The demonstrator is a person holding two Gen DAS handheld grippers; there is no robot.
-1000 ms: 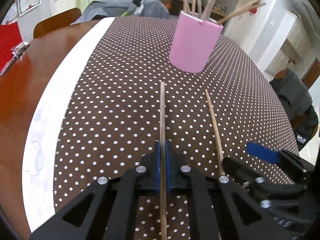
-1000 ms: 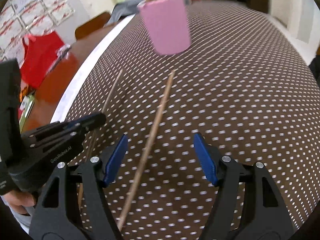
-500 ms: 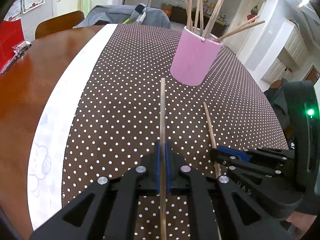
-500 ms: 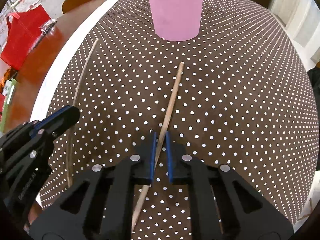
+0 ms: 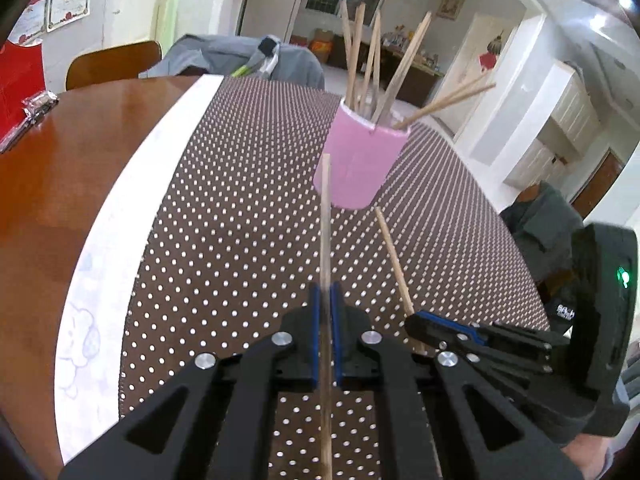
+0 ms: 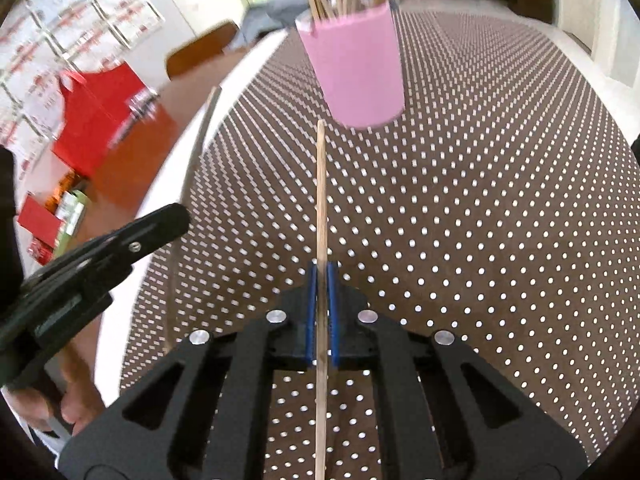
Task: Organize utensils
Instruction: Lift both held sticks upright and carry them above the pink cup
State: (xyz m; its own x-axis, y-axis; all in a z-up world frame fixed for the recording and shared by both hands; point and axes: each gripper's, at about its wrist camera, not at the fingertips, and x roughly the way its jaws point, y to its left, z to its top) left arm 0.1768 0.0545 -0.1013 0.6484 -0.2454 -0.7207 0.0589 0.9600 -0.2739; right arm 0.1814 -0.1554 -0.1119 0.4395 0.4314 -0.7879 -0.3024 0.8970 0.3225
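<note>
My left gripper (image 5: 326,292) is shut on a wooden chopstick (image 5: 325,220) that points ahead toward the pink cup (image 5: 360,164). The cup holds several chopsticks and stands on the dotted brown cloth. My right gripper (image 6: 321,272) is shut on a second chopstick (image 6: 321,200), lifted off the cloth and aimed at the pink cup (image 6: 356,72). In the left wrist view the right gripper (image 5: 416,320) shows at the lower right with its chopstick (image 5: 394,264). In the right wrist view the left gripper (image 6: 176,216) sits at the left with its chopstick (image 6: 196,160).
The brown dotted cloth (image 5: 240,220) has a white border (image 5: 120,240) and lies on a wooden table (image 5: 52,184). A red bag (image 6: 92,120) and small boxes sit at the table's left. Chairs with grey clothing stand at the far edge (image 5: 240,60) and at the right (image 5: 540,220).
The right gripper went from open around the lying chopstick to shut on it and raised it. The left gripper rose with its chopstick, so the cup looks lower and farther.
</note>
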